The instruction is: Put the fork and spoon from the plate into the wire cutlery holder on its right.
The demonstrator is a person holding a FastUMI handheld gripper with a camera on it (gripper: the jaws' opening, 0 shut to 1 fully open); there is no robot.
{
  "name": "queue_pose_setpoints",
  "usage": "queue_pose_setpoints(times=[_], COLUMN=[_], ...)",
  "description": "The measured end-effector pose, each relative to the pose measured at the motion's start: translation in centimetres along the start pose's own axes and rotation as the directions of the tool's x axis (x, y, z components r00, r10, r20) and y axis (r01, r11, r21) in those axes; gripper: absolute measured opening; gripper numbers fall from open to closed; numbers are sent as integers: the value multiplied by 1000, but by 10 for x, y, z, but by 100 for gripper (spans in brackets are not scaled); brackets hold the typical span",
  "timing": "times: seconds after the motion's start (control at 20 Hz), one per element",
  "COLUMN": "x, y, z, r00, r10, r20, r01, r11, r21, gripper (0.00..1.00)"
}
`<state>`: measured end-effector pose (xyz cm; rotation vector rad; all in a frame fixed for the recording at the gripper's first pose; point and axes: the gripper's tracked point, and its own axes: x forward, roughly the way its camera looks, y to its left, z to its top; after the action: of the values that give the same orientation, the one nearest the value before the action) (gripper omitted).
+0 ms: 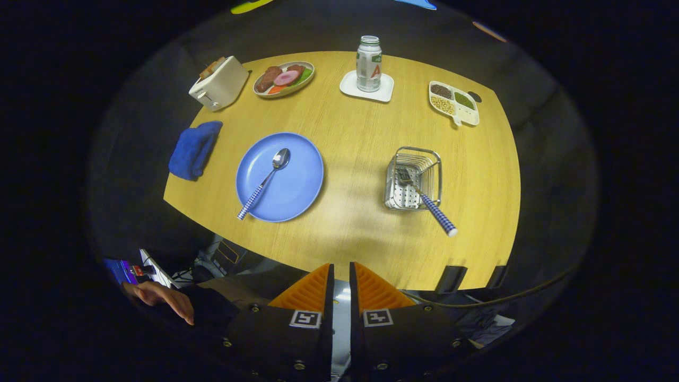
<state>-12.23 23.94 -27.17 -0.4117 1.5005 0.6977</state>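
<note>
Wooden table (360, 159) under booth light, with a toaster (218, 83), food plate (284, 78), can (368, 63) on a coaster and a divided snack tray (454, 103) along the far side, and a blue cloth (194, 149) at the left. Nearer, the blue plate (297, 180) holds the spoon (265, 182), bowl far, checked handle pointing near-left over the rim. Right of it, well apart, the wire holder (415, 178) already has the fork (427, 201) in it, tines down, handle leaning out near-right.

The gripper (339, 281) hangs above the near table edge with its fingers nearly together and nothing between them.

The spoon seems the step in hand. I would spread the fingers, come down across the handle where it overhangs the rim, clamp there, lift clear, then drop it bowl-down into the holder, away from the fork's leaning handle so neither tips out.
</note>
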Motion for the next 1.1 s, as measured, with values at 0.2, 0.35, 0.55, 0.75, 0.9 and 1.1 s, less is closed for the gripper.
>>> queue_pose_setpoints(times=[0.2,0.35,0.55,0.75,0.9,1.1], x=[31,52,73,93,106,130], y=[60,104,136,156,161,168], z=[2,9,24,39,48,56], r00=[997,986,981,975,975,972], r10=[80,165,196,220,223,235], r20=[7,4,-1,-7,-12,-22], r01=[-80,-165,-196,-220,-222,-230], r11=[997,986,980,974,973,964], r21=[9,28,39,48,61,130], gripper=[14,15,15,15,15,31])
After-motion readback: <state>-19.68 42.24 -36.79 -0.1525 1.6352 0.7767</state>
